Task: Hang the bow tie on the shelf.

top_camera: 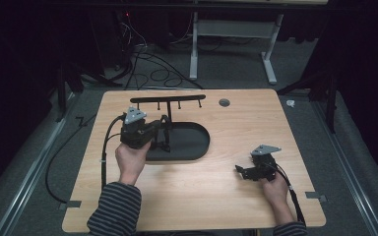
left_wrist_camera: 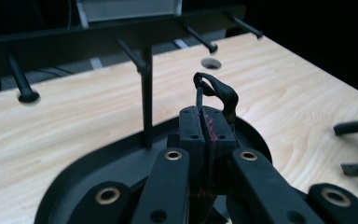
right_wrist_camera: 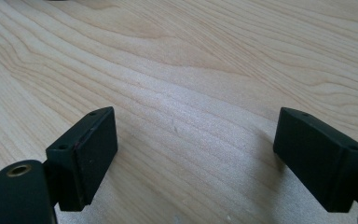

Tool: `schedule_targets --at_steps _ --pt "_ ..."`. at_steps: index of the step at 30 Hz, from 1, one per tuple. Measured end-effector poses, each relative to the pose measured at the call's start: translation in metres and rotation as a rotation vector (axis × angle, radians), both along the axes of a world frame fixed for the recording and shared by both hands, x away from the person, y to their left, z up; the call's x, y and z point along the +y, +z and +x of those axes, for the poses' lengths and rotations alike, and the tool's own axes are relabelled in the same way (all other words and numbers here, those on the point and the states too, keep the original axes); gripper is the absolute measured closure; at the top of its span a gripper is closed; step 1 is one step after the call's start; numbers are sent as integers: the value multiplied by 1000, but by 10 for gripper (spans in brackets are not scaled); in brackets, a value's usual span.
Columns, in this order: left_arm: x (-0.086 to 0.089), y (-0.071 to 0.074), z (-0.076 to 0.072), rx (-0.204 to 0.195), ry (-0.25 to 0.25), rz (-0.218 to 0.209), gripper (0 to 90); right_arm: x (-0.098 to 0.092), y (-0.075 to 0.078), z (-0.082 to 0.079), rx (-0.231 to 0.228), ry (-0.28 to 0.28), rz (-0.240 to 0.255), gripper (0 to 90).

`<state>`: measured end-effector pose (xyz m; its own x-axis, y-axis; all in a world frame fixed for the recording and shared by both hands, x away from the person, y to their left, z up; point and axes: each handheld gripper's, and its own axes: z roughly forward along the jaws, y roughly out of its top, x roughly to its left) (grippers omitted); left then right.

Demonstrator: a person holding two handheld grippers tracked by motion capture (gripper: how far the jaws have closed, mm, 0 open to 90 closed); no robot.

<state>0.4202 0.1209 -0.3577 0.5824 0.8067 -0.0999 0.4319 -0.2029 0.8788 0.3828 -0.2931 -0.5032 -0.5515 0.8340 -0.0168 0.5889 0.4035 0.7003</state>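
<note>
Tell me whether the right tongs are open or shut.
Open. In the right gripper view the right tongs show jaws set wide apart, with bare wooden table between them.

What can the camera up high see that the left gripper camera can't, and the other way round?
The high view alone gives the person's hands, the striped sleeve, the floor cables and the whole table. The left gripper view alone gives, close up, the left gripper pinched shut on a small black loop. Both share the black peg rack, its oval base and the open right gripper.
</note>
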Motion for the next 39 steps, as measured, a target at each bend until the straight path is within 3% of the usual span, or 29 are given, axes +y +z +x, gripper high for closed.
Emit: schedule_targets --at_steps 18,23,39 --pt "0 11 25 -42 82 22 881 0 0 0 2 -1 0 143" --pt "0 6 33 -45 119 45 881 0 0 0 1 -1 0 143" --pt "-1 -3 49 -46 171 60 875 0 0 0 1 -1 0 144"
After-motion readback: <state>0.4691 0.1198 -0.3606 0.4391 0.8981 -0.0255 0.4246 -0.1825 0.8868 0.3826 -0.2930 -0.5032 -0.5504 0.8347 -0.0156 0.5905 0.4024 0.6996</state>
